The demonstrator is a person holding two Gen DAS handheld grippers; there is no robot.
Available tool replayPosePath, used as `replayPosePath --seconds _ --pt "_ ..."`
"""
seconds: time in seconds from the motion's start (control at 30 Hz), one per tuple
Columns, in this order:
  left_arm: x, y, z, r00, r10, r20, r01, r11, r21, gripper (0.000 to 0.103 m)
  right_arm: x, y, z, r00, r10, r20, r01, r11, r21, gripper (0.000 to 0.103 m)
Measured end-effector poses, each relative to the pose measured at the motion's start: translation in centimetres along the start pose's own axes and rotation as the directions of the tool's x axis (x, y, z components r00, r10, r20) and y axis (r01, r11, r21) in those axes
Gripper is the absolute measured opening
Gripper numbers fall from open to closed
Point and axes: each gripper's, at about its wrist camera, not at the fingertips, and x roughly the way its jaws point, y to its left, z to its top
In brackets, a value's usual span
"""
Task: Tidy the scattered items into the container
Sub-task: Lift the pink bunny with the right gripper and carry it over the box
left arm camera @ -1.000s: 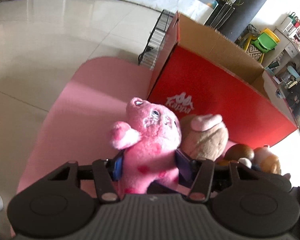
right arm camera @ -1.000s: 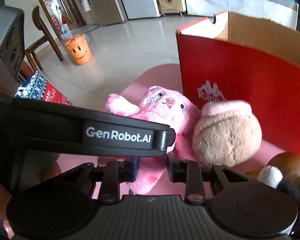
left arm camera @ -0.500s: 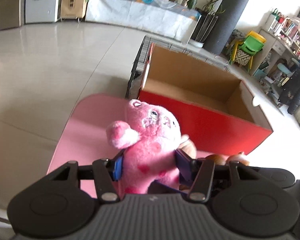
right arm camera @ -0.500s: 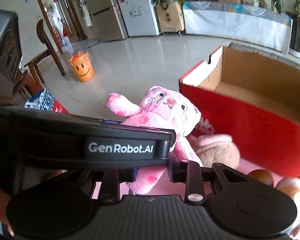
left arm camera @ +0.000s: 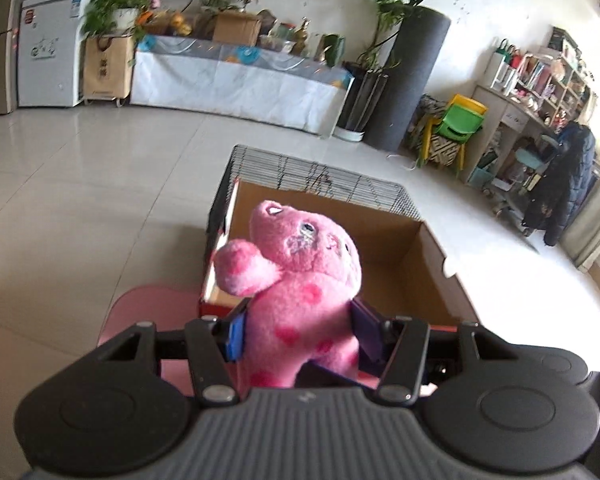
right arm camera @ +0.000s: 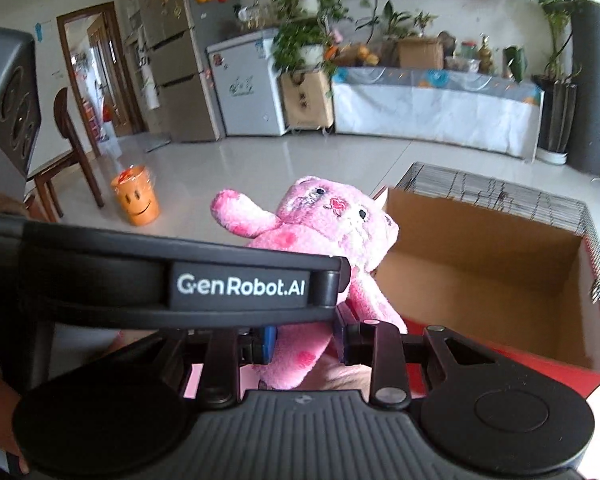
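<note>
My left gripper (left arm camera: 298,330) is shut on the body of a pink plush bear (left arm camera: 300,280) and holds it up in the air, just in front of the open red cardboard box (left arm camera: 412,256). The box interior shows bare brown cardboard. In the right wrist view my right gripper (right arm camera: 305,336) is also shut on the same pink plush bear (right arm camera: 324,232), on its lower body, with the left gripper's black body crossing in front. The box (right arm camera: 488,276) lies to the right of the bear.
A pink mat (left arm camera: 148,312) lies on the tiled floor under the box's near side. A black wire cage (left arm camera: 320,176) sits right behind the box. An orange smiley bucket (right arm camera: 136,200) and a wooden chair (right arm camera: 74,152) stand to the left.
Both grippers have lifted the pink bear from the mat to above the box's rim. The brown plush toys beside the box have dropped out of view.
</note>
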Motion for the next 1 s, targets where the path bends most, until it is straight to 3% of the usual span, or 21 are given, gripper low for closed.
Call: replayPosePath --seconds 1.0 --pt "5.9 -3.9 5.1 0.995 -0.070 0.064 0.066 0.995 0.069 0.053 1.0 -5.4 4.3 0.991 -0.095 0.097 0.091 0.995 0.052 0.031"
